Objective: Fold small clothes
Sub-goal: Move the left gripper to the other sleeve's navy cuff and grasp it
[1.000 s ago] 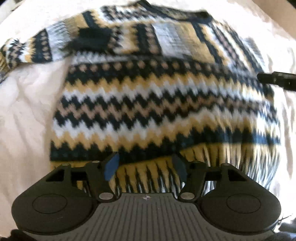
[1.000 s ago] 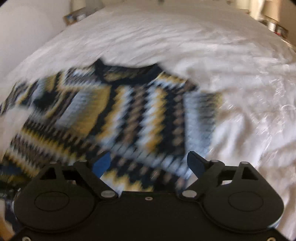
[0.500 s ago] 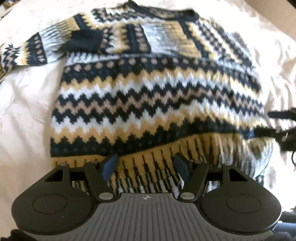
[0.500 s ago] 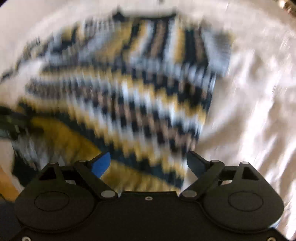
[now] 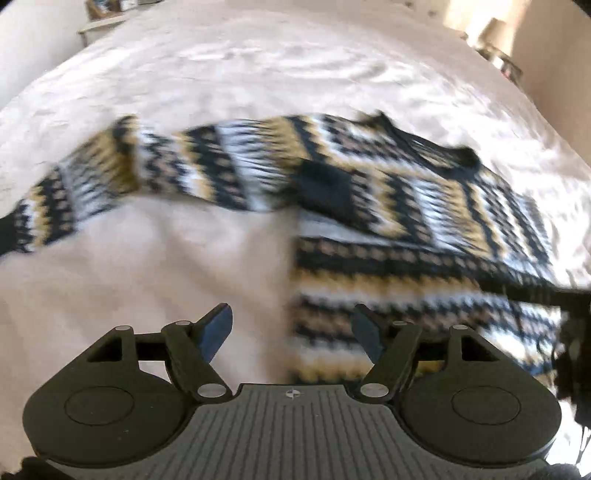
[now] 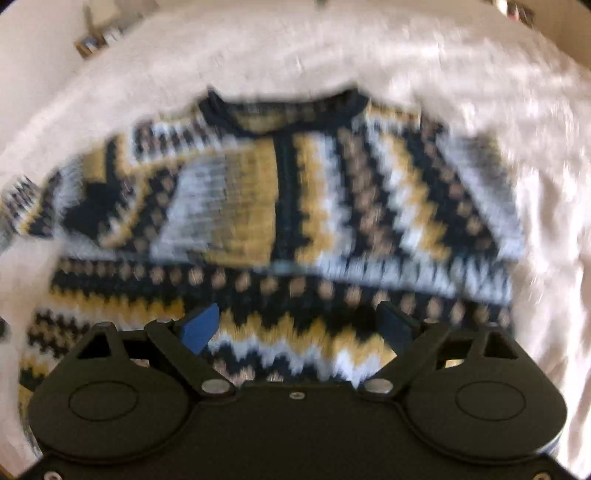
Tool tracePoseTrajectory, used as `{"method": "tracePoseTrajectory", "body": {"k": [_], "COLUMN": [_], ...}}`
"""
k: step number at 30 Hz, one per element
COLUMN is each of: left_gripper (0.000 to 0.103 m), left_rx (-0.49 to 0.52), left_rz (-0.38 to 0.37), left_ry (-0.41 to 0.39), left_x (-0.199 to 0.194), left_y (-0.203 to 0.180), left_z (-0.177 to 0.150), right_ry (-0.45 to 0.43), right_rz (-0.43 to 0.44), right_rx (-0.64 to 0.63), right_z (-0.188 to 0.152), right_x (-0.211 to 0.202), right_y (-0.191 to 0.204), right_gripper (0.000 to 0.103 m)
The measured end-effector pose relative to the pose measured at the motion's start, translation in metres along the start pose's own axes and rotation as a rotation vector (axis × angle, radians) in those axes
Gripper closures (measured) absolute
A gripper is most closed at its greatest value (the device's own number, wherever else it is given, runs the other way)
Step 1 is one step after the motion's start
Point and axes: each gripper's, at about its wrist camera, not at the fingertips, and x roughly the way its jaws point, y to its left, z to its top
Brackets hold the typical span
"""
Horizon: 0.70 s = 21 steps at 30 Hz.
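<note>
A small knit sweater [image 5: 399,221] with navy, mustard, white and tan zigzag bands lies flat on a white bed sheet [image 5: 258,74]. One sleeve [image 5: 122,173] stretches out to the left; the other is folded across the chest. My left gripper [image 5: 291,328] is open and empty, over the sheet at the sweater's left body edge. My right gripper [image 6: 299,325] is open and empty, above the sweater's [image 6: 280,206] lower body, facing the neckline [image 6: 280,110]. The right gripper's dark tip [image 5: 546,295] shows in the left wrist view at the sweater's right side.
The bed sheet [image 6: 480,74] spreads wide around the sweater. Small furniture with items stands beyond the bed's far left corner [image 5: 107,11] and far right corner [image 5: 498,55].
My left gripper has swung left, from over the hem to the sweater's left edge, now seeing the outstretched sleeve. My right gripper has moved from the sweater's right side to over its lower middle.
</note>
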Motion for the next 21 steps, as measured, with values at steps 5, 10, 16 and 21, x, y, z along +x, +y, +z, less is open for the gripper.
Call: {"method": "tracePoseTrajectory", "body": {"k": [5, 10, 16, 21], "left_gripper": [0.033, 0.032, 0.023, 0.022], "left_rx": [-0.074, -0.181, -0.312, -0.427], "left_rz": [0.045, 0.075, 0.091, 0.121], "left_ry": [-0.015, -0.027, -0.092, -0.14], "left_x": [0.001, 0.004, 0.001, 0.0], "left_y": [0.057, 0.109, 0.157, 0.197], "left_z": [0.009, 0.014, 0.021, 0.026], "right_ry": [0.109, 0.154, 0.189, 0.216], "right_rz": [-0.026, -0.049, -0.083, -0.096], "right_rx": [-0.032, 0.001, 0.023, 0.035], "right_z": [-0.03, -0.05, -0.045, -0.041], "right_x": [0.002, 0.001, 0.012, 0.018], "right_y": [0.015, 0.022, 0.03, 0.032], "right_gripper": [0.008, 0.005, 0.0, 0.0]}}
